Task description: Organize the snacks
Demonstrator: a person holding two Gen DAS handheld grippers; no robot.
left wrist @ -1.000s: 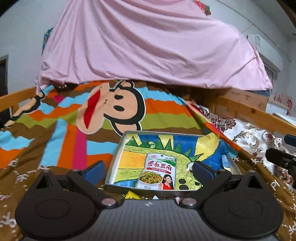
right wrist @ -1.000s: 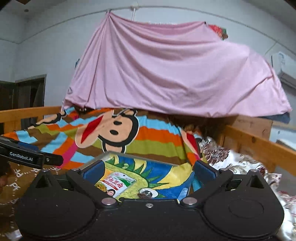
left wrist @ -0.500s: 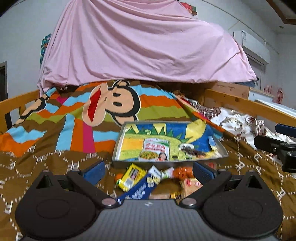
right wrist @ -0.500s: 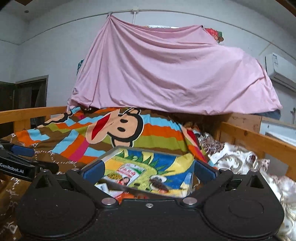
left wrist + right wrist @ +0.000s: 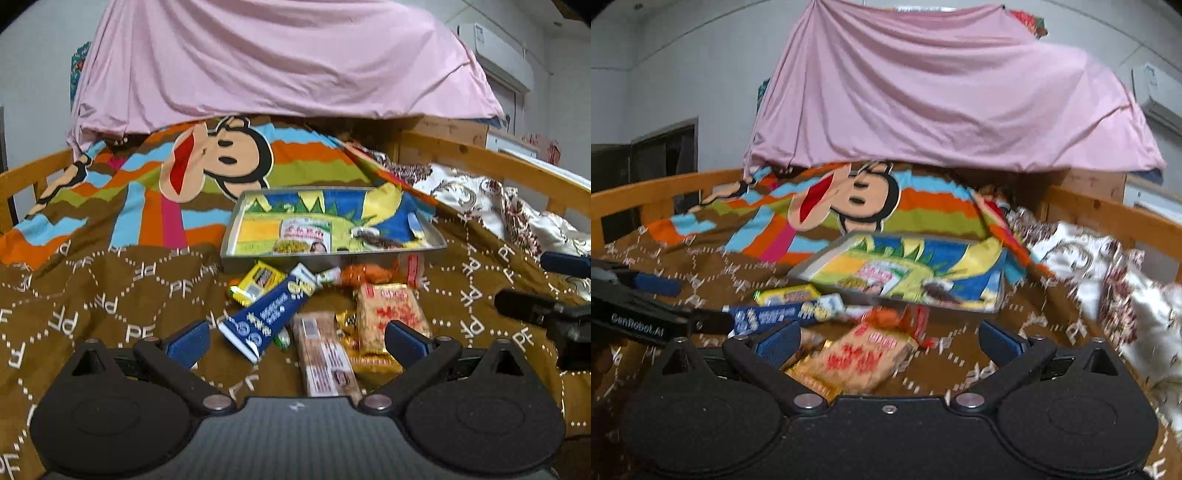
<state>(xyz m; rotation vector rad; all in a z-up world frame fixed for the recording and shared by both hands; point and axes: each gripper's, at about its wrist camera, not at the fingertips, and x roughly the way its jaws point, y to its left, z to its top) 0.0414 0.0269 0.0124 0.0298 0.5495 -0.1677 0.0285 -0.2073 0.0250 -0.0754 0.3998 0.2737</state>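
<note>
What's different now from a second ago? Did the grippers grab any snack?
Both grippers pulled back from the tray, so the pile of snacks in front of it now shows. The left gripper and right gripper stayed open and empty. The green packet still lies in the tray.

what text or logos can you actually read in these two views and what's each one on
"GenRobot.AI": white lettering on the side of the left gripper, seen from the right wrist view.
"PF": white letters repeated across the brown bedspread.
Blue snack packet: white print, too blurred to read.
Green-and-white pouch in the tray: red characters, unreadable.
Orange cracker pack: red characters, unreadable.
Yellow packet: too small to read.
</note>
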